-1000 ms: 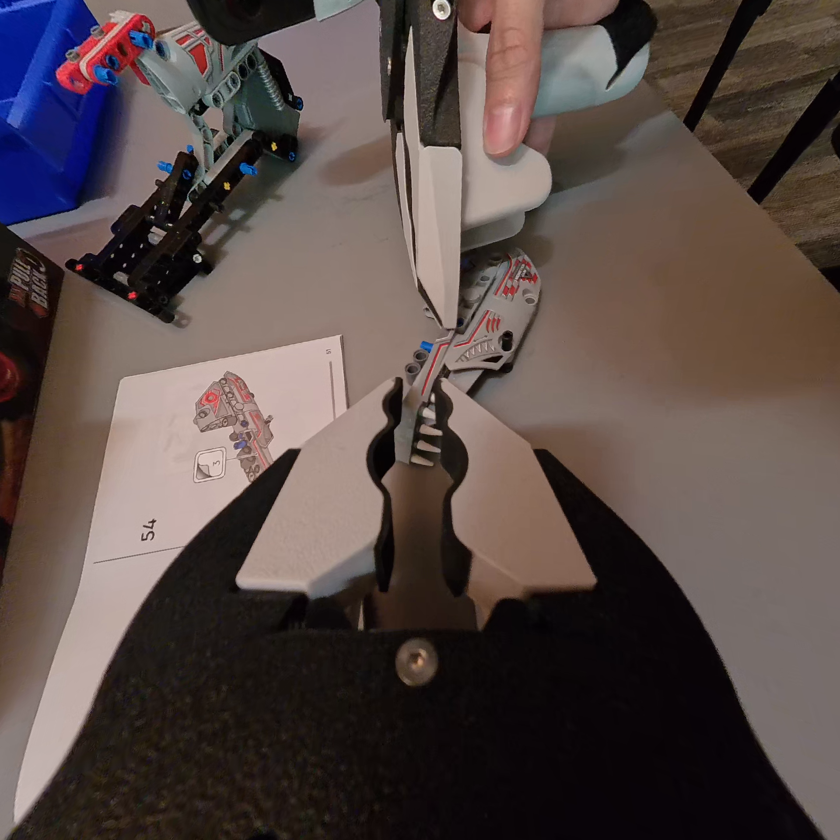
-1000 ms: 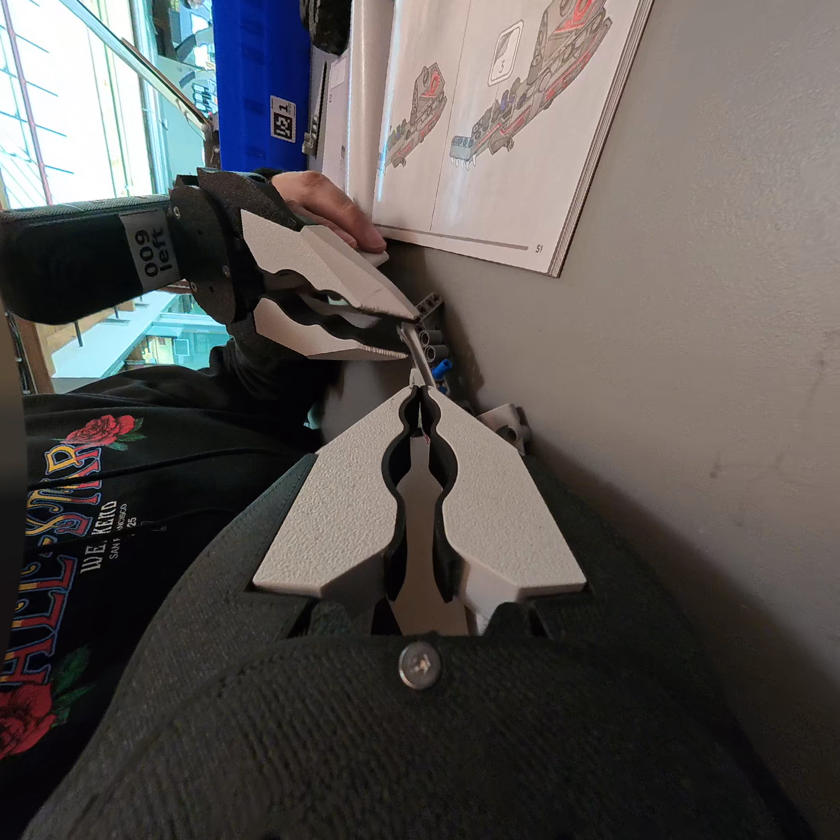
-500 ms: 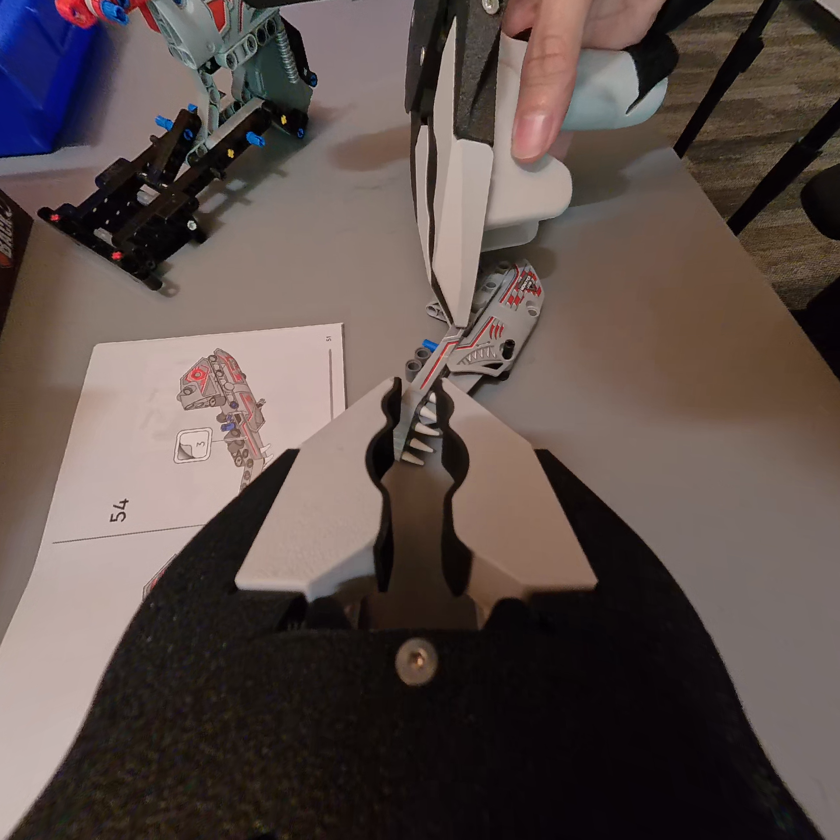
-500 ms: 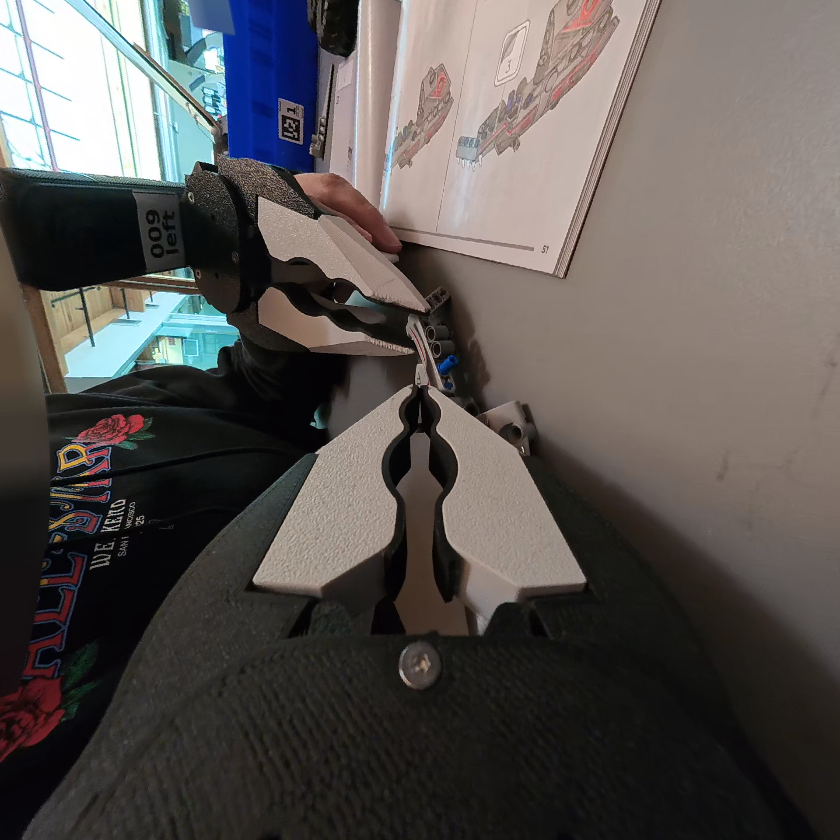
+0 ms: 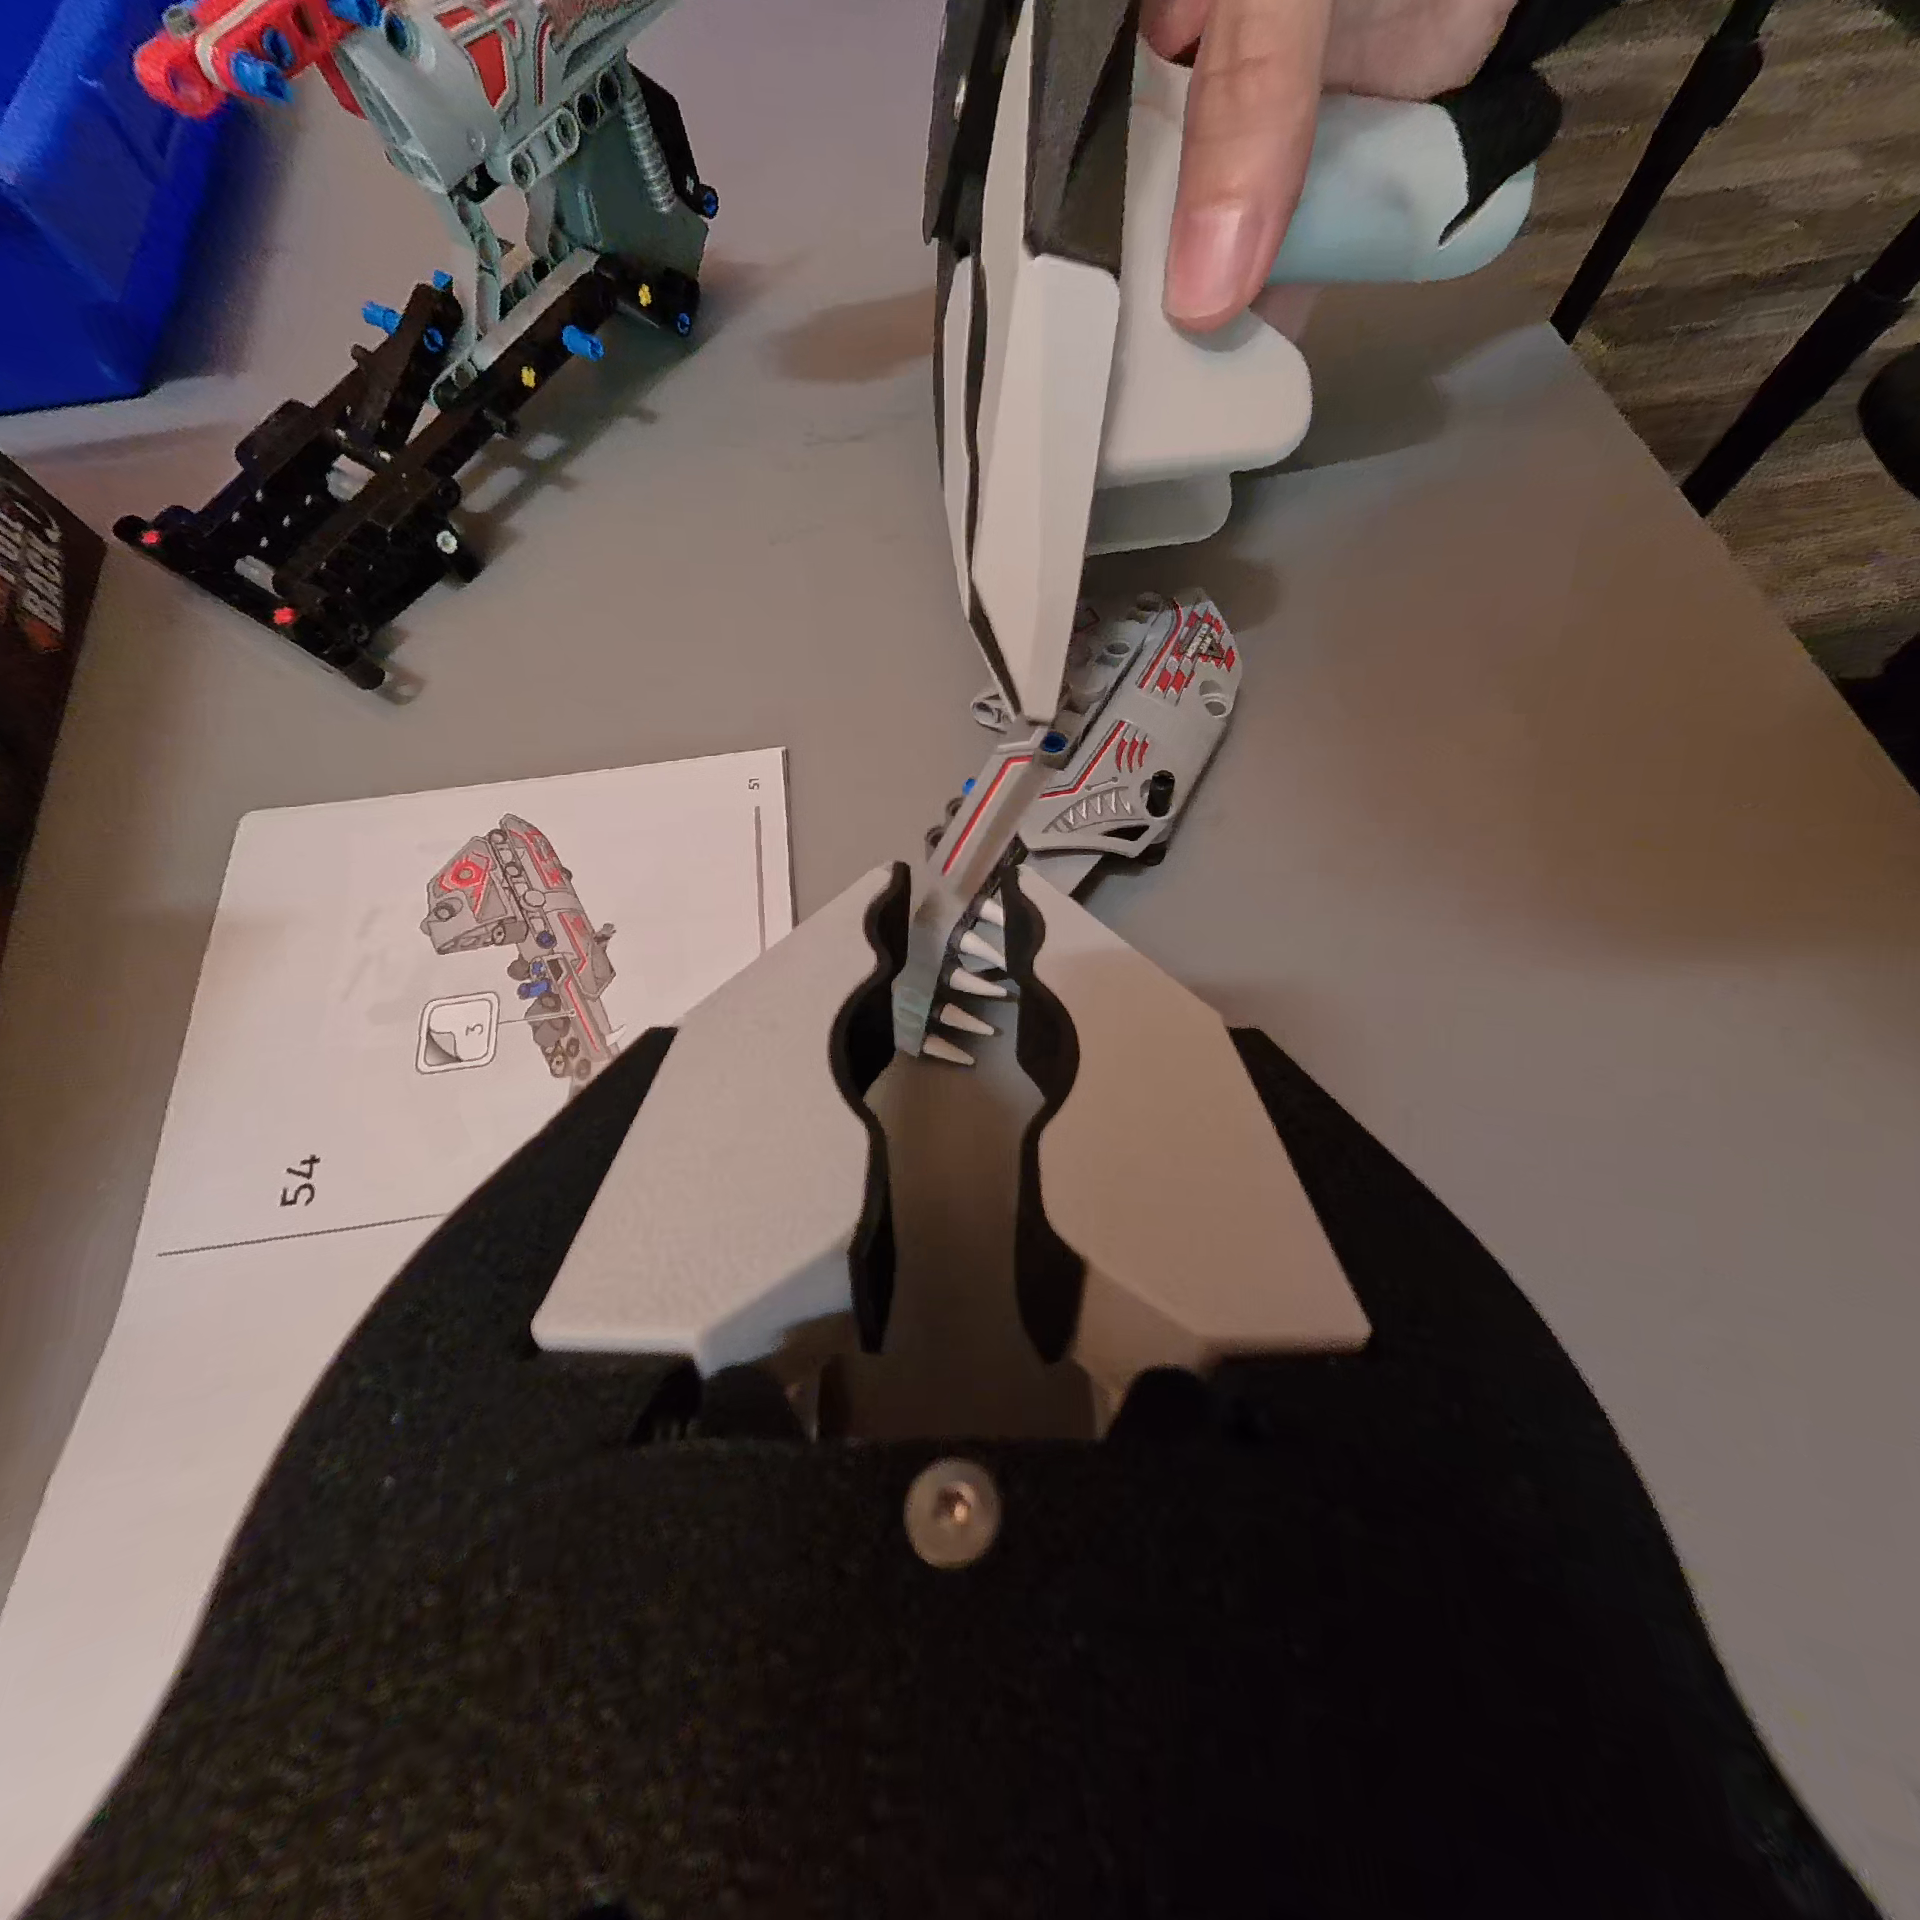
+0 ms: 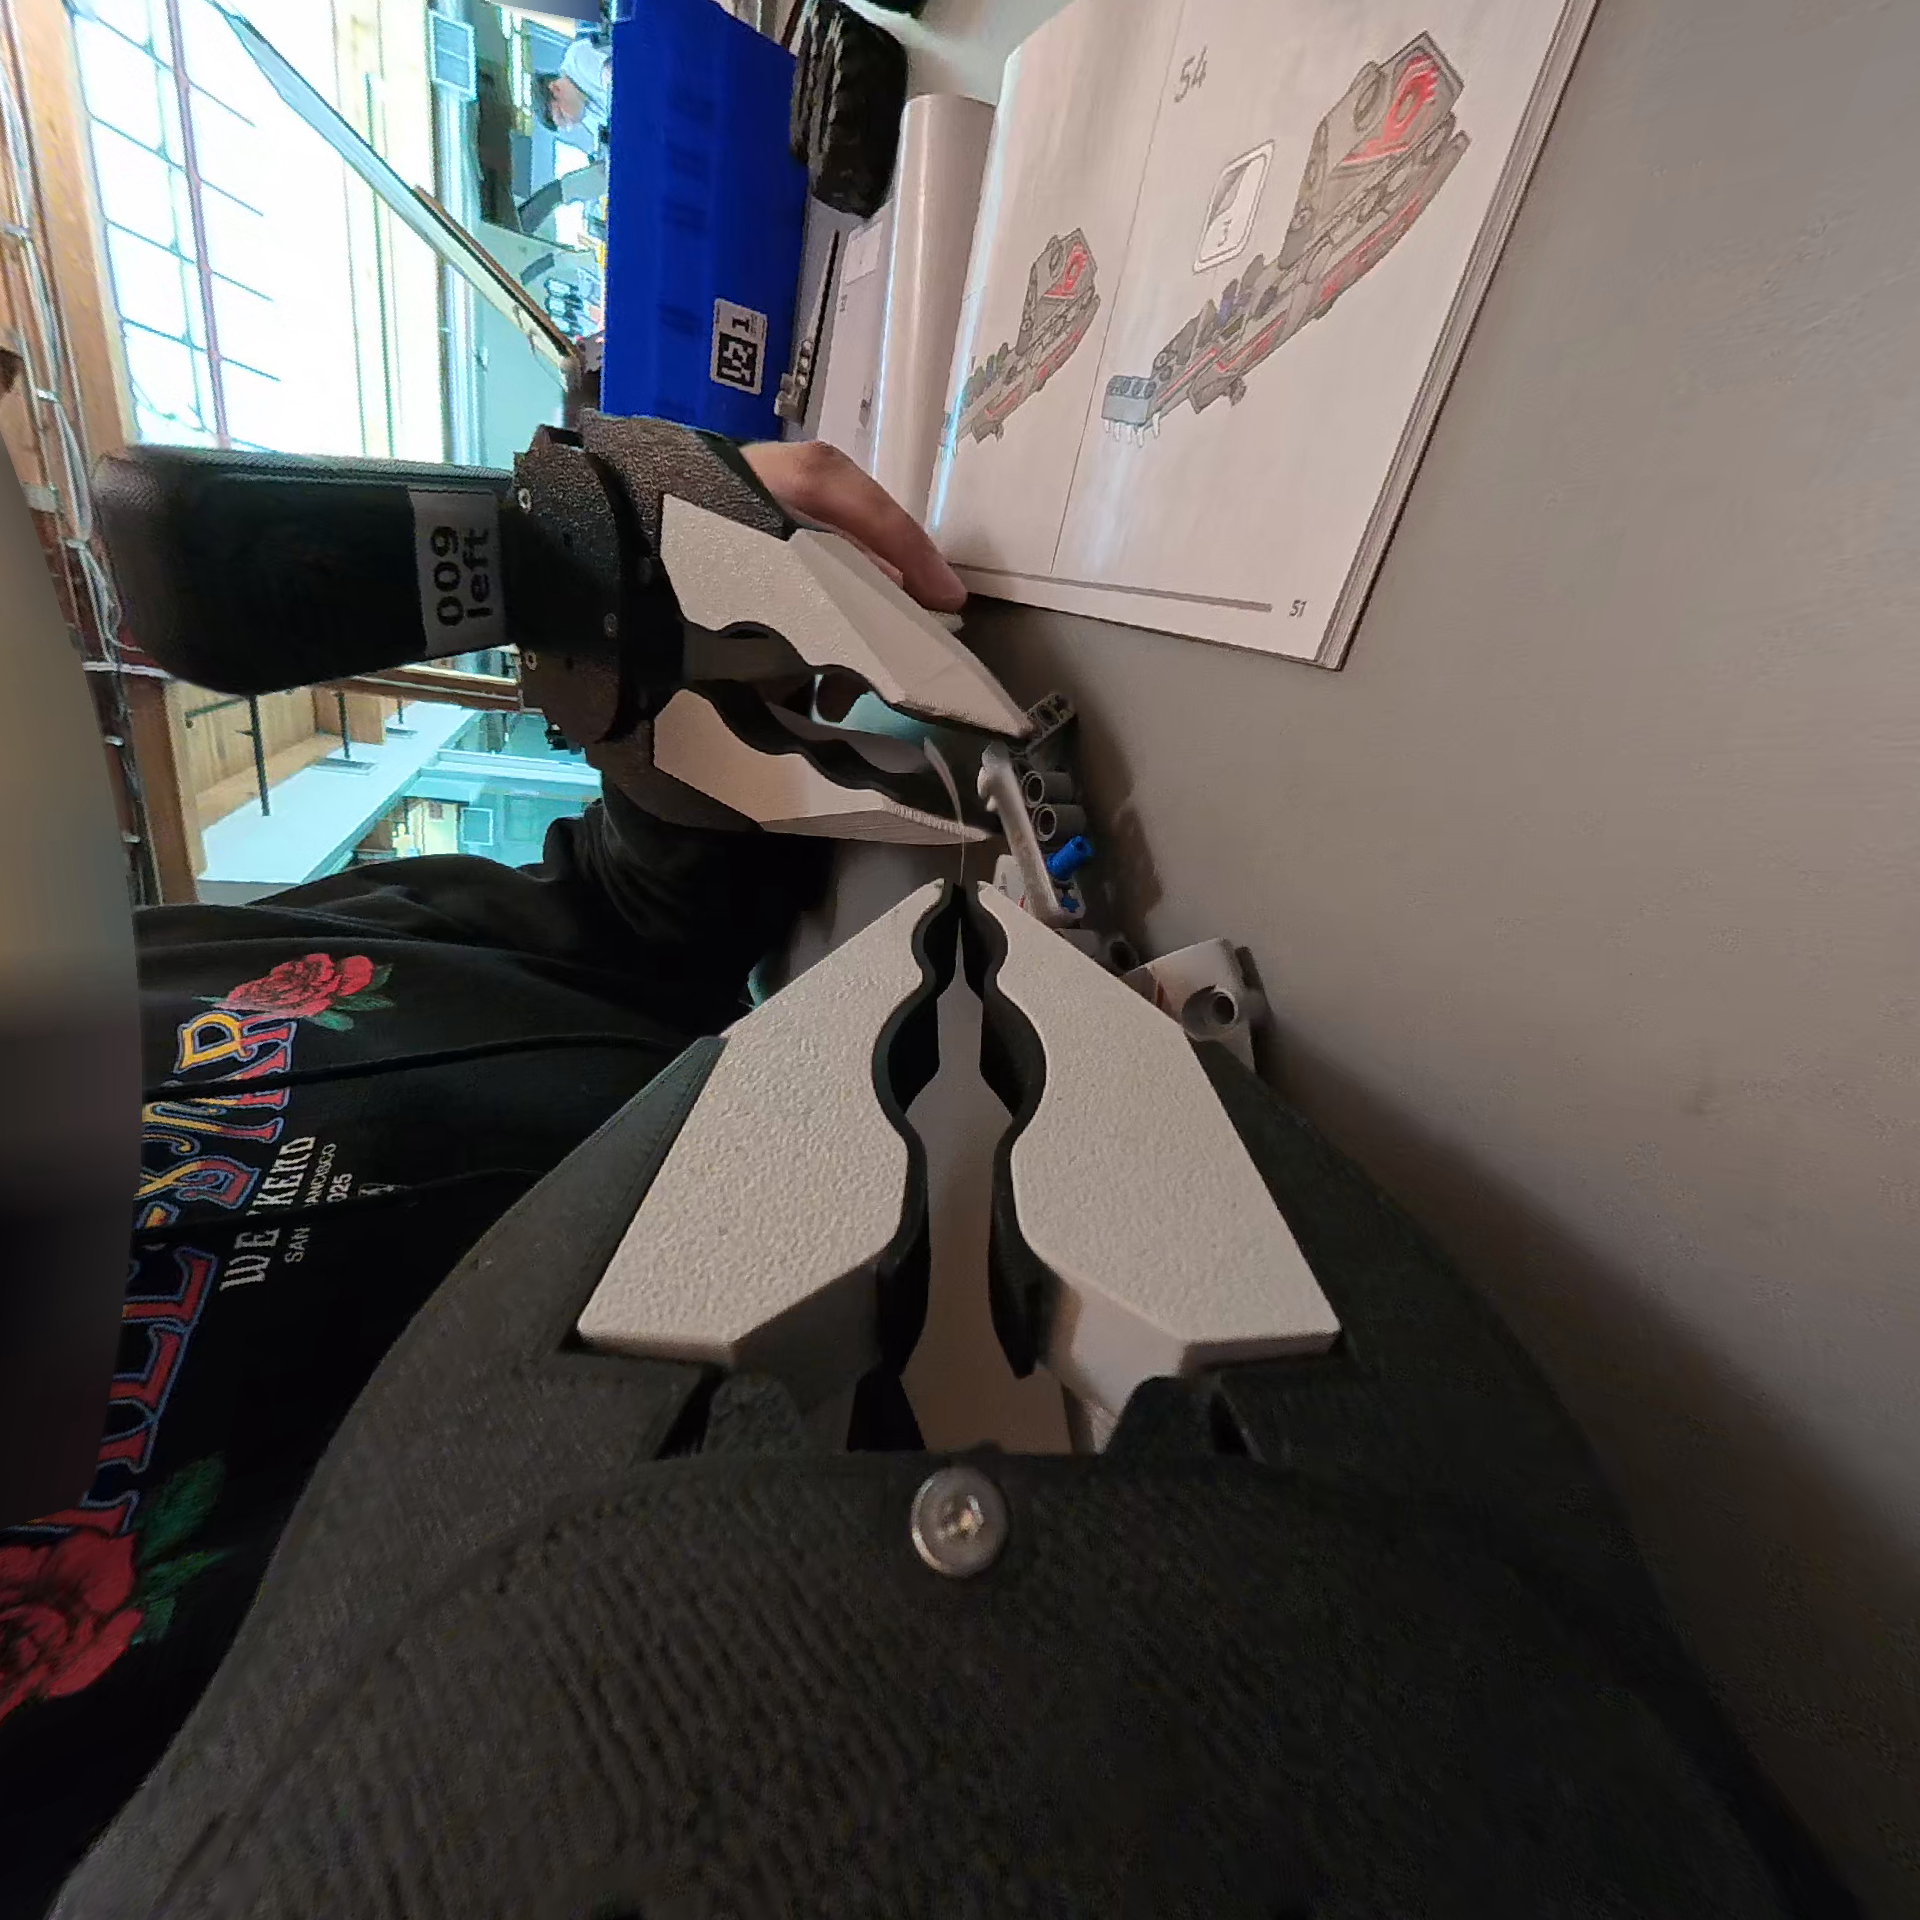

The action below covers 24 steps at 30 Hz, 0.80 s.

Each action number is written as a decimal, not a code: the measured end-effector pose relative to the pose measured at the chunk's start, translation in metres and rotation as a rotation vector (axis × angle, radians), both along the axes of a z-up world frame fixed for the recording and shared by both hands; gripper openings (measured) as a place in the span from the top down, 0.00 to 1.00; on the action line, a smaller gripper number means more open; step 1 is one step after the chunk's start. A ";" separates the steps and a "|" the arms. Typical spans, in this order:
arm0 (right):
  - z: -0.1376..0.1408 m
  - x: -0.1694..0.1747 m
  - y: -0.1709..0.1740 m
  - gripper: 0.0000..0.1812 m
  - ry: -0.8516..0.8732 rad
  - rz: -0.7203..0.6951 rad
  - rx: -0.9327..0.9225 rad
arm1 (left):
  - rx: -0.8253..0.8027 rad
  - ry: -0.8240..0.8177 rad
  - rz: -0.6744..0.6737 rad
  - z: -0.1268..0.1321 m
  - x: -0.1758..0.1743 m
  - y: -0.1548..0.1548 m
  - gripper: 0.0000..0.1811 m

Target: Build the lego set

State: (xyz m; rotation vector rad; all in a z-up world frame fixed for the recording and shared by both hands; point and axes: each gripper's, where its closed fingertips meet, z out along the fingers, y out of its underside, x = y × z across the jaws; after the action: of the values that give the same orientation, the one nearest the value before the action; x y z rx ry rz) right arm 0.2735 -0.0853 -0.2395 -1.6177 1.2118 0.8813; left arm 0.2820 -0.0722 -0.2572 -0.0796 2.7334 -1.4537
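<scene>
A grey table (image 5: 1455, 1039) carries everything. An open instruction booklet (image 5: 416, 987) lies flat on its left part, pages up. Behind the booklet, toward the far left corner, a partly built model (image 5: 416, 395) with a black beam frame and grey, red and blue parts stands on the tabletop. A blue bin (image 5: 73, 208) sits at the far left edge. Near the middle lies a grey jaw assembly (image 5: 1132, 769) with red markings and white teeth. A dark box (image 5: 31, 623) lies at the left edge.
</scene>
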 end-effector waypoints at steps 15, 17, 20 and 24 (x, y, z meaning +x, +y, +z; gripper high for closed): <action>0.002 -0.002 0.003 1.00 -0.021 0.027 0.006 | 0.111 -0.400 -0.098 0.011 0.004 0.007 0.91; 0.002 -0.002 0.004 1.00 -0.012 0.034 0.009 | 0.125 -0.424 -0.107 0.010 0.003 0.006 0.92; 0.003 -0.001 0.005 1.00 -0.013 0.039 0.011 | 0.147 -0.454 -0.128 0.010 0.002 0.005 0.92; 0.004 0.002 0.007 1.00 -0.009 0.038 0.021 | 0.178 -0.490 -0.140 0.012 0.004 0.003 0.93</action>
State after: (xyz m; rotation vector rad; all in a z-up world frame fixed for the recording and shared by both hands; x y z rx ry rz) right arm 0.2756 -0.0779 -0.2355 -1.6315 1.1651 0.9070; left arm 0.2863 -0.0696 -0.2451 0.4232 2.4762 -1.0665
